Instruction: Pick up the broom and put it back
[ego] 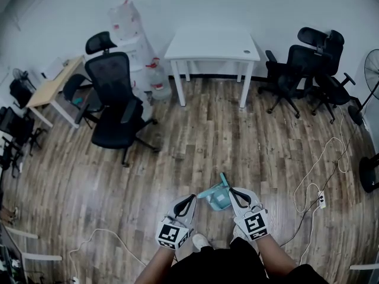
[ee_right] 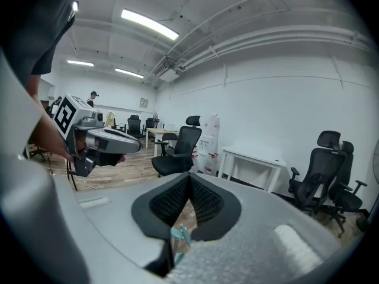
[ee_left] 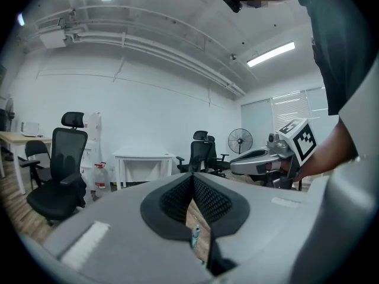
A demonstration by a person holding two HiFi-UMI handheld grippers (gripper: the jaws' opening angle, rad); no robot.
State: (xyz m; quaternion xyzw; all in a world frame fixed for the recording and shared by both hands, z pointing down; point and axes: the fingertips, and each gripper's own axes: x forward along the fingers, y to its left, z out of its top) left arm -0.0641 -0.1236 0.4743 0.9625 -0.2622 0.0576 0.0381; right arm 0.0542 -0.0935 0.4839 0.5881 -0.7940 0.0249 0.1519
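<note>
A teal broom (ego: pixel 215 197) with its pan stands on the wood floor right in front of the person, between the two grippers. My left gripper (ego: pixel 192 197) is just left of it, my right gripper (ego: pixel 231 190) just right of it and close against its handle. In the left gripper view the jaws (ee_left: pixel 192 179) are closed together, with a teal tip (ee_left: pixel 195 236) showing below them. In the right gripper view the jaws (ee_right: pixel 189 177) also meet, with a teal piece (ee_right: pixel 179 236) underneath and nothing seen between the pads. Each gripper shows in the other's view: the right (ee_left: pixel 260 158), the left (ee_right: pixel 103 138).
A white table (ego: pixel 211 43) stands against the far wall. A black office chair (ego: pixel 112 102) is at the left, more chairs (ego: pixel 308 70) and a fan (ego: pixel 372 70) at the right. White cables and a power strip (ego: pixel 321 199) lie on the floor to the right. A wooden desk (ego: pixel 53 87) is far left.
</note>
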